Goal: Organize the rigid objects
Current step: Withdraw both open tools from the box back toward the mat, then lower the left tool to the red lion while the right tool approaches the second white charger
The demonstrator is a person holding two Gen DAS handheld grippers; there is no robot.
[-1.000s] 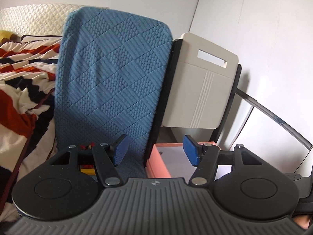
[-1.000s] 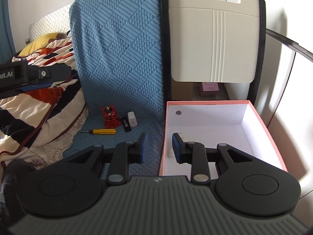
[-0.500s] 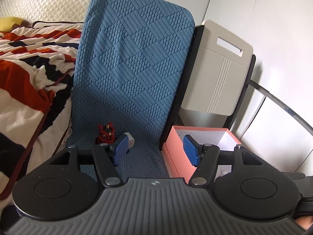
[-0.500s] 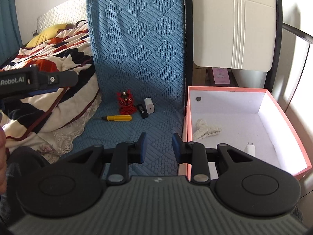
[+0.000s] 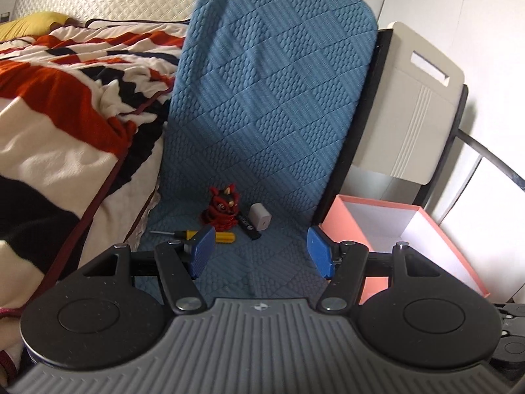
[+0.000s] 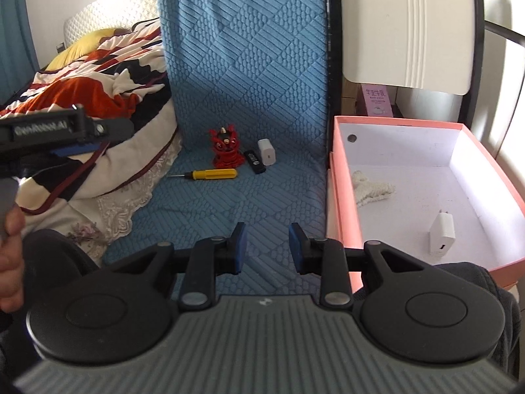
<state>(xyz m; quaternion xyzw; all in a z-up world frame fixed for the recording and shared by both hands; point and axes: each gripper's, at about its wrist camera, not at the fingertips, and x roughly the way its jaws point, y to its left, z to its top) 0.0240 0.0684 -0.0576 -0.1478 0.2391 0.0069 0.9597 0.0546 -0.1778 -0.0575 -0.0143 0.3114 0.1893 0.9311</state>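
Left gripper (image 5: 259, 251) jaws apart, empty; right gripper (image 6: 267, 246) narrower, empty. Yellow screwdriver (image 6: 210, 174) lies left of red figurine (image 6: 226, 151), black stick (image 6: 255, 161), white charger (image 6: 266, 152) on blue quilted cover (image 6: 262, 98): probably light, stiff, slippery; grab mid-handle. Pink box (image 6: 341, 197) right; bed blanket (image 5: 65, 98) far left.

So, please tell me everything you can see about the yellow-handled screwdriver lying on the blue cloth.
The small screwdriver with a yellow handle lies flat on the blue quilted cloth. Its handle looks like smooth plastic, with a dark collar where the thin metal shaft starts. In the right wrist view the shaft points left, toward the striped blanket. It rests just in front of the red lion figurine, apparently without touching it. Nothing holds it. In the left wrist view a blue finger pad covers part of the handle.
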